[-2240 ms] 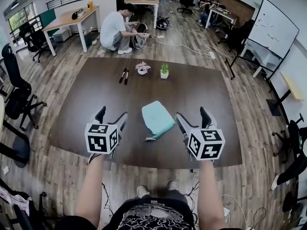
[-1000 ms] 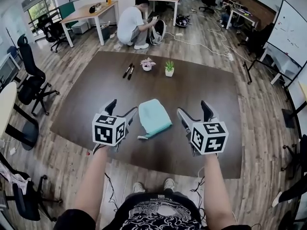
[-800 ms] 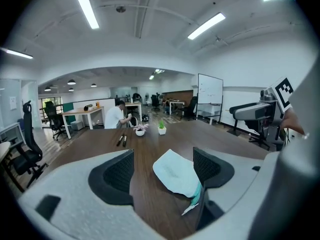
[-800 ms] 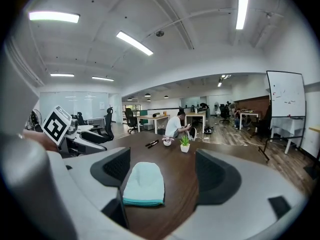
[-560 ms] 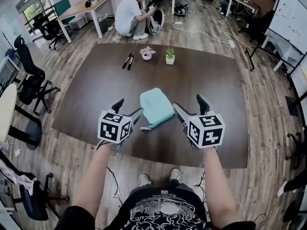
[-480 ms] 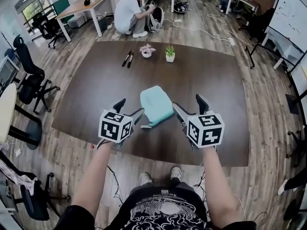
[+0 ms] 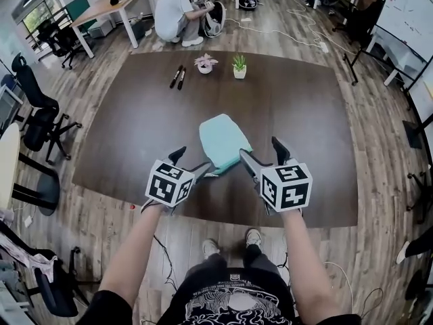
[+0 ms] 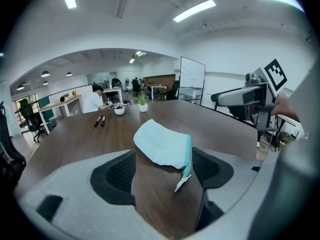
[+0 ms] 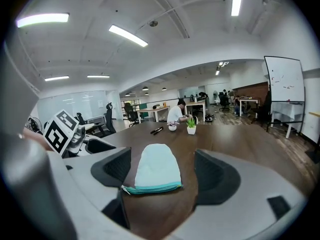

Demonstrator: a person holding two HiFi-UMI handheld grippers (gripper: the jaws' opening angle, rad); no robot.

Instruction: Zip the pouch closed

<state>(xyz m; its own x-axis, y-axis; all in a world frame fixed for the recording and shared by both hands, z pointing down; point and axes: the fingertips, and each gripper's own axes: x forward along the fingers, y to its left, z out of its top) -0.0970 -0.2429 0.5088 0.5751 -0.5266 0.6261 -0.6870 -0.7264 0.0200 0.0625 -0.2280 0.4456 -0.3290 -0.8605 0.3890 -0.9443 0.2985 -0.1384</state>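
**Lower left of centre, head view.** We are holding the left gripper with its jaws spread wide and gripping nothing. In its own view the pouch and its pull are showing in the gap, clear of both pads.

**Centre.** The pouch is lying flat on the table, near the front edge, between the two grippers and touching neither. The teal zipper is running along its near end. We cannot tell how far it is already drawn.

**Right of centre.** We are holding the right gripper equally wide open and empty, with the pouch framed between its jaws.

**Hazards, as we are judging them:**
- The pouch is light cloth on smooth wood. If one gripper is not pinning it, a tug on the pull is likely to drag it toward the front edge.
- The pull is small and loose, so it may slip from the jaws.
- Cloth caught along with the pull could jam the slider.
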